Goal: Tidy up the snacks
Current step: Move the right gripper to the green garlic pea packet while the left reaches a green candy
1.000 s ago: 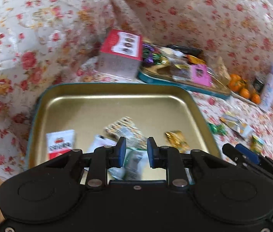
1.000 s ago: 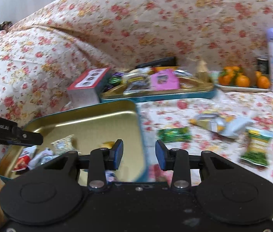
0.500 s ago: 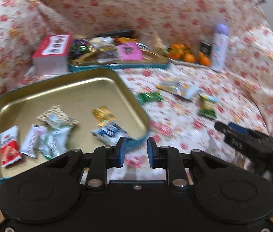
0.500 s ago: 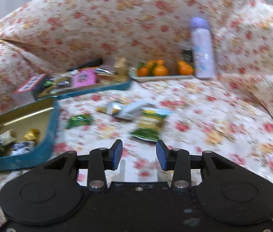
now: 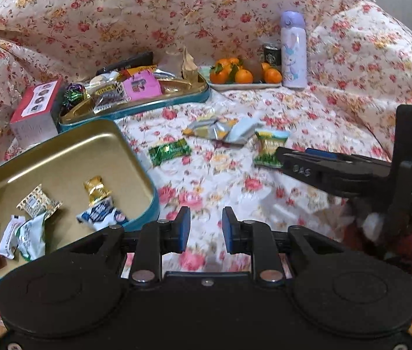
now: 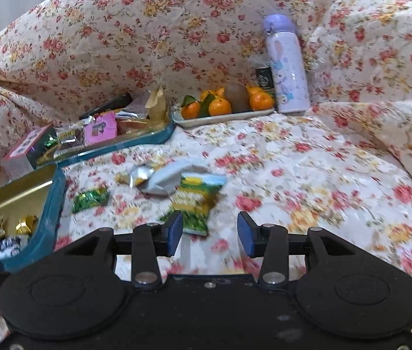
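We see our right gripper (image 6: 209,233) spread with nothing between its pads, hovering over the floral cloth (image 6: 308,175); the yellow-green snack packet (image 6: 197,201) lies just ahead, nearer its left finger. Our left gripper (image 5: 203,229) is parted too, and empty. The gold tin (image 5: 60,157) sits to its left, holding several wrapped snacks. A green candy (image 5: 170,151) lies ahead of it.

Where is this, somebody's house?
Probably a home, likely a sofa or bed under a flowery cover. Snack packets fill two tins, tangerines sit on a plate, and a purple bunny flask stands beside them.
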A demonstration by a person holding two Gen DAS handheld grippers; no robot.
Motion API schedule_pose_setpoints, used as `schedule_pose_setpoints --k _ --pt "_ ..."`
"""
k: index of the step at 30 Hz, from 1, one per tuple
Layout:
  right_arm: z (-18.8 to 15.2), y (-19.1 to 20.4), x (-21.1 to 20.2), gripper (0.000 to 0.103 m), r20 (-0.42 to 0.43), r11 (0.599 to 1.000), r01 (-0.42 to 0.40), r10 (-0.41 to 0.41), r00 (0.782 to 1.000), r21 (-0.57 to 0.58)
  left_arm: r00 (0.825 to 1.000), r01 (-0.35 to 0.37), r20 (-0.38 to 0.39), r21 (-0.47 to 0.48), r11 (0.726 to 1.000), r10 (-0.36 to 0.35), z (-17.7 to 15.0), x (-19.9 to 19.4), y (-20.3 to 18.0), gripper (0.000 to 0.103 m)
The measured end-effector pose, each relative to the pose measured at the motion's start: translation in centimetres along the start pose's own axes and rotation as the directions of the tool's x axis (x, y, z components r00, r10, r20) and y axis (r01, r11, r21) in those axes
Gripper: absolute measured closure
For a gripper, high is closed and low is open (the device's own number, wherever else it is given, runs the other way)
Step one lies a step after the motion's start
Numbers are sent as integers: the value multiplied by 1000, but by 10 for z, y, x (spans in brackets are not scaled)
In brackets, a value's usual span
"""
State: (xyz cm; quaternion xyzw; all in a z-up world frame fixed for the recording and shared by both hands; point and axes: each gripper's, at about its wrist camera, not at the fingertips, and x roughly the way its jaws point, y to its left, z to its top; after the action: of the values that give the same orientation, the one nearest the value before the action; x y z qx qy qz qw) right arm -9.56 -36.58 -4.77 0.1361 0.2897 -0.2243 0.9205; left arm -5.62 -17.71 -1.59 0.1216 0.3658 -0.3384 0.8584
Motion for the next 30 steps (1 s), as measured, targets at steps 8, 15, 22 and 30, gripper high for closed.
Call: schedule_pose_setpoints --k 8,15,22,30 --pt "12 16 31 52 -30 996 -5 2 1000 -93 999 -20 -42 -86 996 17 19 22 -3 72" --pt "13 -6 49 52 -37 995 49 -53 998 -91 995 -48 -94 -129 990 36 29 42 -2 72" --pt "21 -28 62 52 -21 989 87 -90 996 -121 989 -71 -138 -170 983 48 43 64 1 72" --pt "27 -47 70 50 -2 997 26 -26 1000 -67 982 -114 -173 -207 972 78 69 87 16 72"
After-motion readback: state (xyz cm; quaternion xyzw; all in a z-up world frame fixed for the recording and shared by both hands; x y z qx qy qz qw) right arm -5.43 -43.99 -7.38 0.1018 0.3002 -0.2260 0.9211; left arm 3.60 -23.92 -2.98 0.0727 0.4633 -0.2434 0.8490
